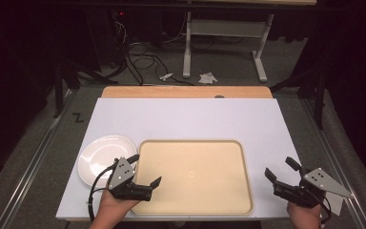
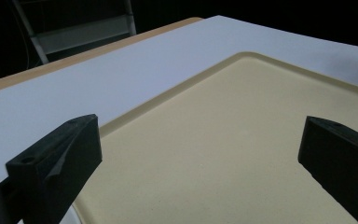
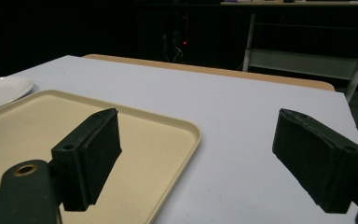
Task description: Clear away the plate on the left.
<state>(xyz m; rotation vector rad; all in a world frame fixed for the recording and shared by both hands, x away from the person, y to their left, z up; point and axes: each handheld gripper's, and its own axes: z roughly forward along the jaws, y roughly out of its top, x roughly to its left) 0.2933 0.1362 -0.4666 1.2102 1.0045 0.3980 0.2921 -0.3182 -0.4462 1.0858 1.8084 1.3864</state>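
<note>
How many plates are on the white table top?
1. The white plate lies near the table's left edge, just left of the beige tray and beside the left hand-held gripper. The tray itself holds nothing, so no plate seems hidden.
</note>
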